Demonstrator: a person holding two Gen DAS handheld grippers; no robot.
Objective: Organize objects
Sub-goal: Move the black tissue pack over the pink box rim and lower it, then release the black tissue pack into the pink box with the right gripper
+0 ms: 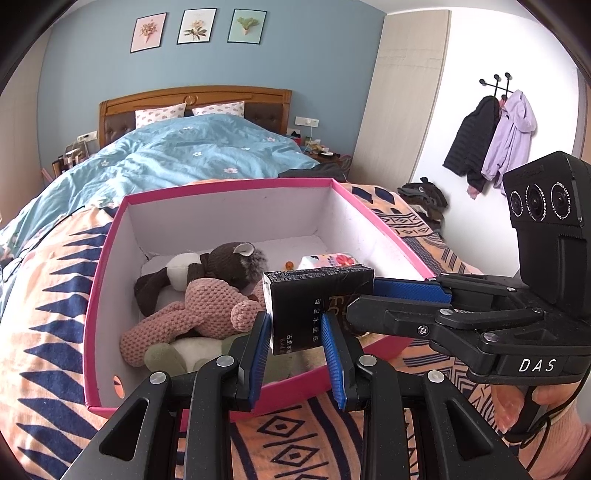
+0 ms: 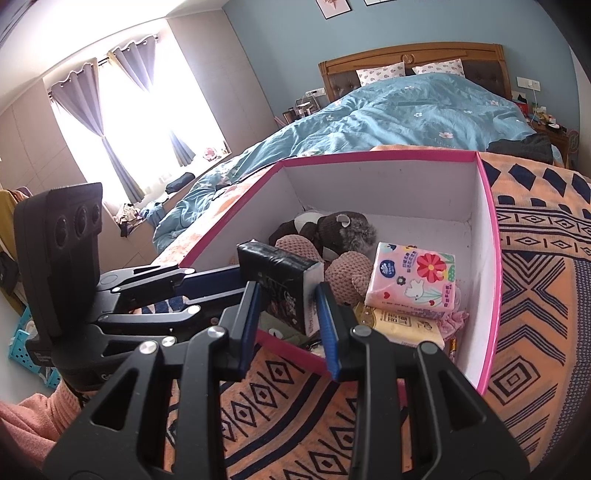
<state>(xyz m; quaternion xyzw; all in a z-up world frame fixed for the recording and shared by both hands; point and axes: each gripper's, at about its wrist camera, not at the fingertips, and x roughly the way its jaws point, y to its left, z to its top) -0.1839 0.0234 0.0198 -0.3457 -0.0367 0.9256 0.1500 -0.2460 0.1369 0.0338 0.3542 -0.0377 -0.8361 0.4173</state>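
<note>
Over the near rim of the pink box [image 1: 110,251], a black tissue pack [image 1: 314,306] is held from two sides: the left gripper [image 1: 295,328] is clenched on its lower end, and the right gripper [image 2: 286,299] is clamped across its other end. Inside the box, a brown plush toy [image 1: 229,262], a pink knitted toy [image 1: 199,310] and a floral tissue pack [image 2: 413,284] are seen, on a patterned blanket [image 1: 55,314].

— What do I count here?
— One pink box [image 2: 487,236], two plush toys [image 1: 207,295] at its left, three tissue packs: black [image 1: 314,306], floral pink [image 2: 413,280], yellow [image 2: 406,326]. Three framed prints [image 1: 199,27] upper left, two pillows [image 1: 190,112]
</note>
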